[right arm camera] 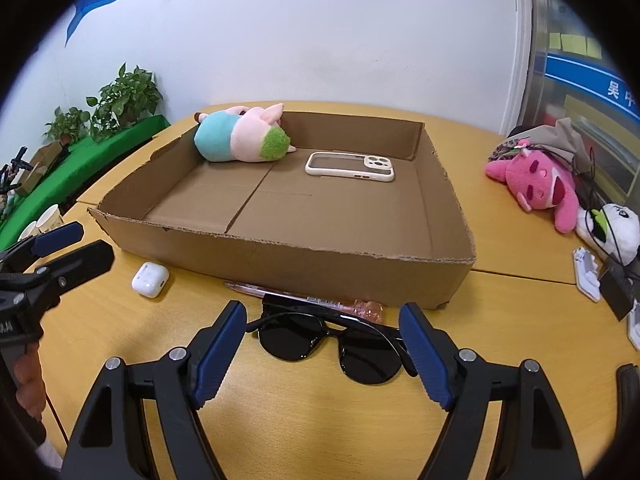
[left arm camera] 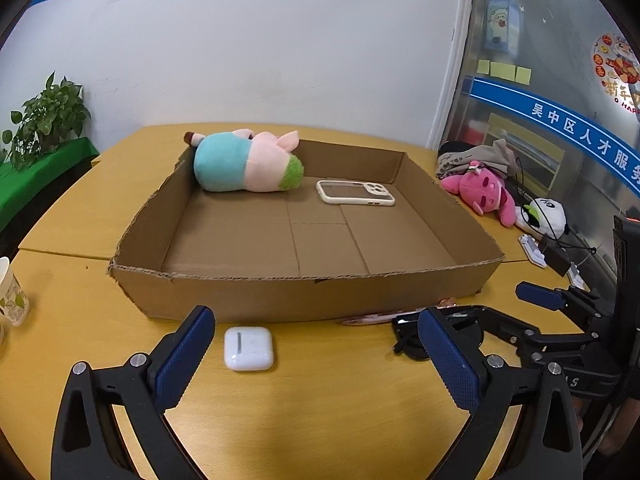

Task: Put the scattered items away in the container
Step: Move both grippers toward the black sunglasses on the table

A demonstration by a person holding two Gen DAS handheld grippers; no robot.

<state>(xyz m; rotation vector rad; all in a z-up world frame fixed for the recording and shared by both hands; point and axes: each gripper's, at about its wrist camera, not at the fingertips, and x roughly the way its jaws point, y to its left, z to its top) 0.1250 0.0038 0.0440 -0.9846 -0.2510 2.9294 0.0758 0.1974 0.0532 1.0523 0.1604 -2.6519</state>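
A shallow cardboard box [left arm camera: 280,296] [right arm camera: 304,264] lies on the yellow table. In it lie a pink and blue plush pig [left arm camera: 244,162] [right arm camera: 240,136] and a phone in a white case [left arm camera: 354,192] [right arm camera: 350,166]. A white earbud case [left arm camera: 248,348] [right arm camera: 150,274] lies in front of the box, between my left gripper's [left arm camera: 316,354] open fingers. Black sunglasses [right arm camera: 332,340] [left arm camera: 412,340] lie between my right gripper's [right arm camera: 324,352] open fingers. A pink pen [right arm camera: 304,298] [left arm camera: 380,316] lies against the box front.
A pink plush [left arm camera: 480,190] [right arm camera: 540,184] and a panda plush [left arm camera: 546,218] [right arm camera: 612,232] lie right of the box with cables and white clips [right arm camera: 586,268]. Paper cups [left arm camera: 10,292] [right arm camera: 46,218] stand at the left. Potted plants [right arm camera: 124,96] stand behind.
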